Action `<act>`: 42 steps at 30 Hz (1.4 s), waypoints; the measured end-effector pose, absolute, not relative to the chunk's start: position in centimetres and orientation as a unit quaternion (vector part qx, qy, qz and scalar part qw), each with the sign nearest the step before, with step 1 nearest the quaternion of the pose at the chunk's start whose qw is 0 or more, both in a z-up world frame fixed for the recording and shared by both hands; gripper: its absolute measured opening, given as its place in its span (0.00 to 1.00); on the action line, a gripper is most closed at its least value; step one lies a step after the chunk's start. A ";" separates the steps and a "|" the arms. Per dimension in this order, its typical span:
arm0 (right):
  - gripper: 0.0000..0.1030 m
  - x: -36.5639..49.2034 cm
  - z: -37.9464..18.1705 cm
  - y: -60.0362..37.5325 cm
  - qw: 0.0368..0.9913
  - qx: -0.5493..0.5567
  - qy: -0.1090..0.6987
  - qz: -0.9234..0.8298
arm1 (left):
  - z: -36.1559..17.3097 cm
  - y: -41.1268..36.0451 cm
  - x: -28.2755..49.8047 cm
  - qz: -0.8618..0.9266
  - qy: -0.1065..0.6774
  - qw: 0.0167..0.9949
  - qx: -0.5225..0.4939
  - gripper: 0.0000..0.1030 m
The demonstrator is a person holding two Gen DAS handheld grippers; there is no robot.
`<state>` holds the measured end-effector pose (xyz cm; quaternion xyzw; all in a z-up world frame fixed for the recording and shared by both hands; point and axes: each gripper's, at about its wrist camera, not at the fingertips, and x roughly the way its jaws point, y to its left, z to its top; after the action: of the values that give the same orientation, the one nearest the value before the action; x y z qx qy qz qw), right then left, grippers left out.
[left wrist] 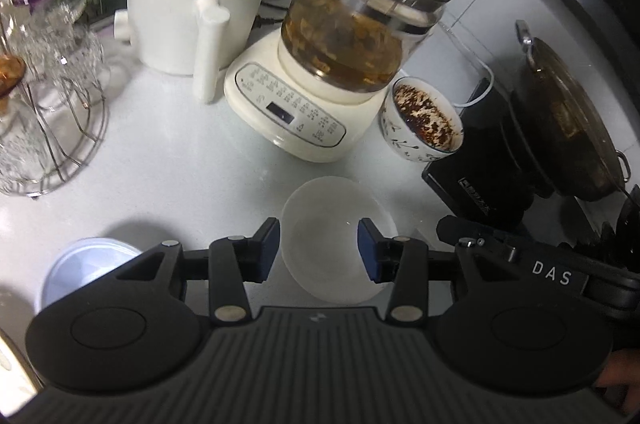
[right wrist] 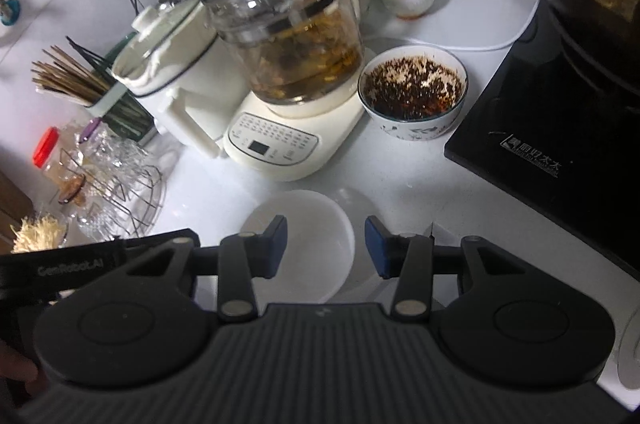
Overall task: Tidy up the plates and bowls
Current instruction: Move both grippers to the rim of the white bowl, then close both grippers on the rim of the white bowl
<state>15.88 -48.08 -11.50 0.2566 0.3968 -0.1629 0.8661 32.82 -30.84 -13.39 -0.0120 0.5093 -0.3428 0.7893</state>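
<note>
Two crowding neighbours, glass kettle (left wrist: 348,24), chilli bowl (left wrist: 422,120), white bowl (left wrist: 320,224) near.

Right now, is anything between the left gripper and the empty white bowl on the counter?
Nothing visible. The left gripper hangs over the empty white bowl with its jaws apart and only air between them. The cream kettle base and the patterned bowl of dark flakes stand behind the bowl.
</note>
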 end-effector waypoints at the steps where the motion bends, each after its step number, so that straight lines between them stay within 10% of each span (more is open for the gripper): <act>1: 0.45 16.1 -11.9 -48.4 0.863 0.258 0.403 -0.161 | -13.8 -31.0 33.0 -0.339 0.514 0.788 -0.017 0.47; 17: 0.35 19.8 -17.3 -51.6 0.828 0.288 0.470 -0.107 | -20.1 -32.4 35.5 -0.294 0.562 0.772 -0.045 0.45; 30: 0.15 21.1 -19.6 -52.5 0.805 0.313 0.494 -0.104 | -22.1 -33.6 36.3 -0.304 0.584 0.751 -0.042 0.13; 42: 0.08 20.5 -18.5 -52.2 0.816 0.302 0.482 -0.099 | -21.0 -33.1 35.9 -0.316 0.572 0.756 -0.038 0.12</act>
<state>20.53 -52.24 -18.51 0.3018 0.4821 -0.0995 0.8164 35.94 -33.07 -20.98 -0.0378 0.5722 -0.3162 0.7558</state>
